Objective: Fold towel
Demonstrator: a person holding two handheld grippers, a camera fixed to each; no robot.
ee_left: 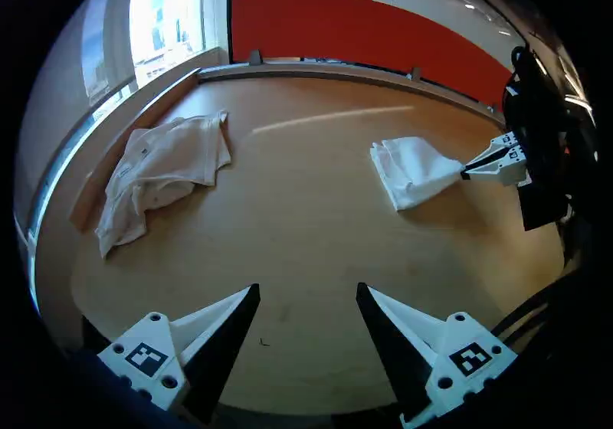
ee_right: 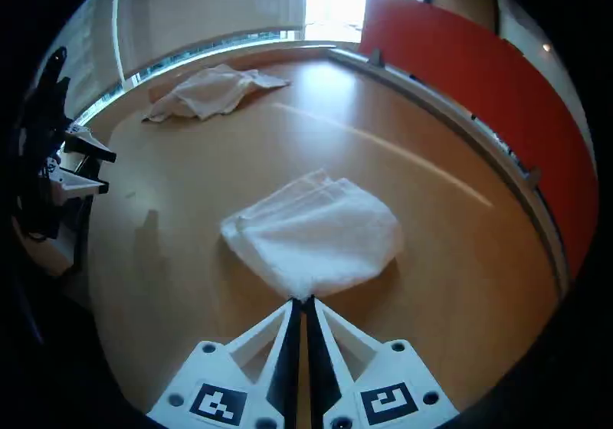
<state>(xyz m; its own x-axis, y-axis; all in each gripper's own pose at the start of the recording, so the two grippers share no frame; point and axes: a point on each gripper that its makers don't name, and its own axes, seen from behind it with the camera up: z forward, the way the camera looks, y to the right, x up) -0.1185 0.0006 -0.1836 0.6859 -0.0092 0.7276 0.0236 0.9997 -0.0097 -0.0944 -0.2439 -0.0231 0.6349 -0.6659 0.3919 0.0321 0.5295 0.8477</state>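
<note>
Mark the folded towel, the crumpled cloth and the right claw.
folded towel (ee_right: 314,234), right gripper view, middle of its top layer.
crumpled cloth (ee_left: 165,165), left gripper view, centre of the heap.
right claw (ee_right: 301,300), right gripper view, between its fingertips, pinching the towel's corner.

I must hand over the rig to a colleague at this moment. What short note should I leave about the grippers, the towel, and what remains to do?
Left gripper: open, holding nothing, above the wooden table.
Right gripper: fingers shut on the near corner of the white towel.
Towel: rests on the table in front of the right gripper, already folded into layers.
Crumpled white cloth: at the table's far edge by the window, not folded, apart from both grippers.
Done: the towel looks folded at least once.
Left: probably one more fold or a tidy release; the crumpled cloth may be next.
</note>
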